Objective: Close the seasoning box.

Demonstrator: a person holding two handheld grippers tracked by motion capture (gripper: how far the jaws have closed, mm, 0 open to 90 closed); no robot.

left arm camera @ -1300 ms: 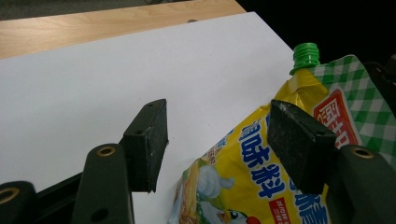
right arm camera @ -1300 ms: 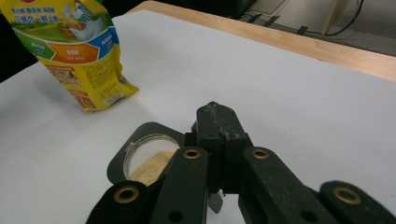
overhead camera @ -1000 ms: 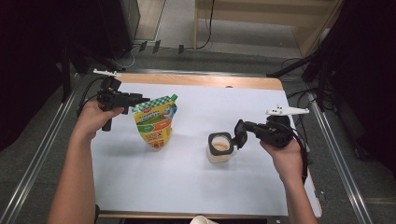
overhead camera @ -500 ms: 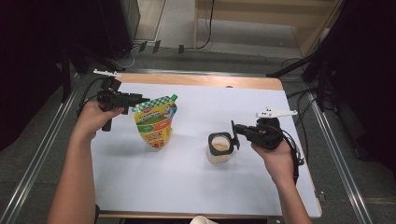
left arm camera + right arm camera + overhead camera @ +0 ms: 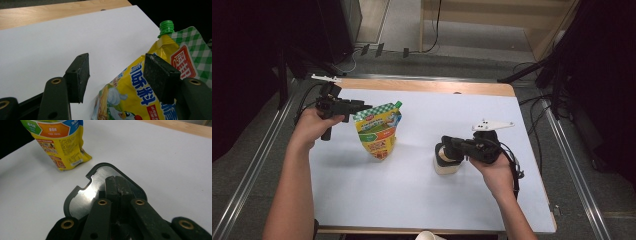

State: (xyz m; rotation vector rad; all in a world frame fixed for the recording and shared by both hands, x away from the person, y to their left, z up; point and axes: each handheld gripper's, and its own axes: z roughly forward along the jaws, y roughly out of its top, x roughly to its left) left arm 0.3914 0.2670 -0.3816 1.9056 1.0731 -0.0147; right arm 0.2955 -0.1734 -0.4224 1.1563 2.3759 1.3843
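A yellow spouted pouch (image 5: 377, 132) with a green cap (image 5: 398, 104) stands on the white table top (image 5: 427, 200). My left gripper (image 5: 362, 106) is at the pouch's upper left corner. It is open, its jaws on either side of the pouch top (image 5: 140, 92) without pressing it. A small white container (image 5: 444, 167) stands right of centre. My right gripper (image 5: 448, 148) is over its mouth. In the right gripper view the right gripper (image 5: 117, 186) is shut on the container's black-rimmed, silver-lined lid (image 5: 85, 195). The pouch (image 5: 60, 142) stands beyond it.
A wooden strip (image 5: 427, 86) runs along the table's far edge, and metal rails (image 5: 257, 165) flank both sides. The rim of a paper cup (image 5: 429, 236) pokes in at the near edge. Cables trail off the table behind each gripper.
My right gripper has moved left and nearer the person with the lid, which now covers the container's beige contents. The left gripper and pouch have stayed put.
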